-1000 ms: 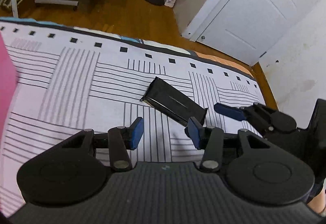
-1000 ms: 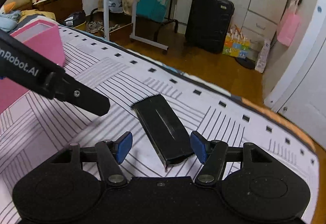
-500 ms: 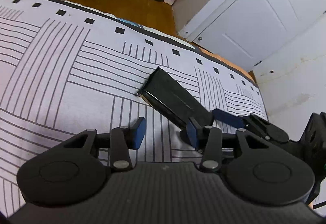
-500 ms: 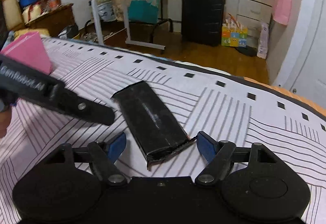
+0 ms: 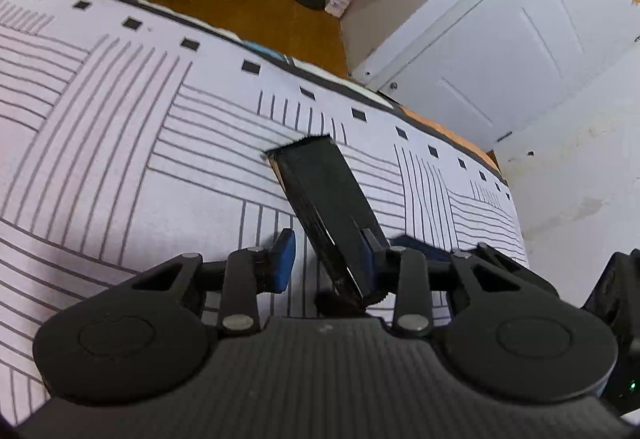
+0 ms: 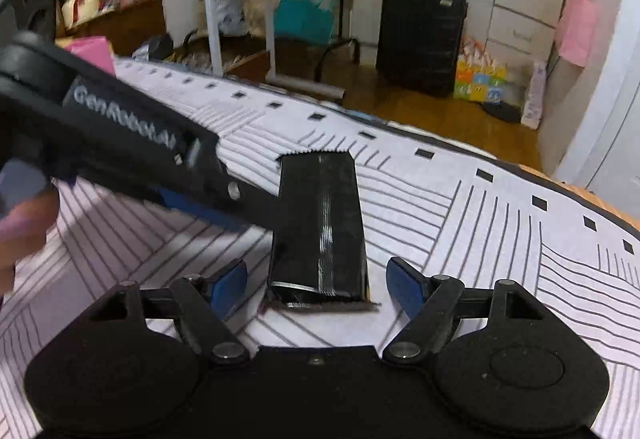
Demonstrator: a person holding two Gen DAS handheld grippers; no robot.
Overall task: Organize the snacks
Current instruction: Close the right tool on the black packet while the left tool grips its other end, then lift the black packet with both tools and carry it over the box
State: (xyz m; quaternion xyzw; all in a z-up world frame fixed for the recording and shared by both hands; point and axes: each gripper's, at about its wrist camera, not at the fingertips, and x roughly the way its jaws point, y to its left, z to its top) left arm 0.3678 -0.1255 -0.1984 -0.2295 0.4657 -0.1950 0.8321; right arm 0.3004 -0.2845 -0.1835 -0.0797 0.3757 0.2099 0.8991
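A long black snack packet [image 5: 326, 199] with crimped ends lies on the striped white bedcover [image 5: 120, 143]. It also shows in the right wrist view [image 6: 320, 227]. My left gripper [image 5: 326, 259] is open, with the packet's near end between its blue pads, close to the right pad. My right gripper [image 6: 318, 285] is open, with the packet's near end between its pads and touching neither. The left gripper's arm [image 6: 132, 147] reaches in from the left and meets the packet's left side. A pink box [image 6: 90, 49] shows partly behind that arm.
The bed's far edge [image 5: 280, 59] drops to a wooden floor [image 5: 248, 7]. Beyond it stand a black suitcase [image 6: 420, 35], a wheeled rack [image 6: 272, 15], a colourful bag [image 6: 478, 81] and a white door [image 5: 500, 39]. The right gripper's body shows at the right [image 5: 616, 299].
Both grippers have moved in on the packet, which has turned lengthwise towards them. Its near end now lies between both pairs of pads. The left arm now touches its side.
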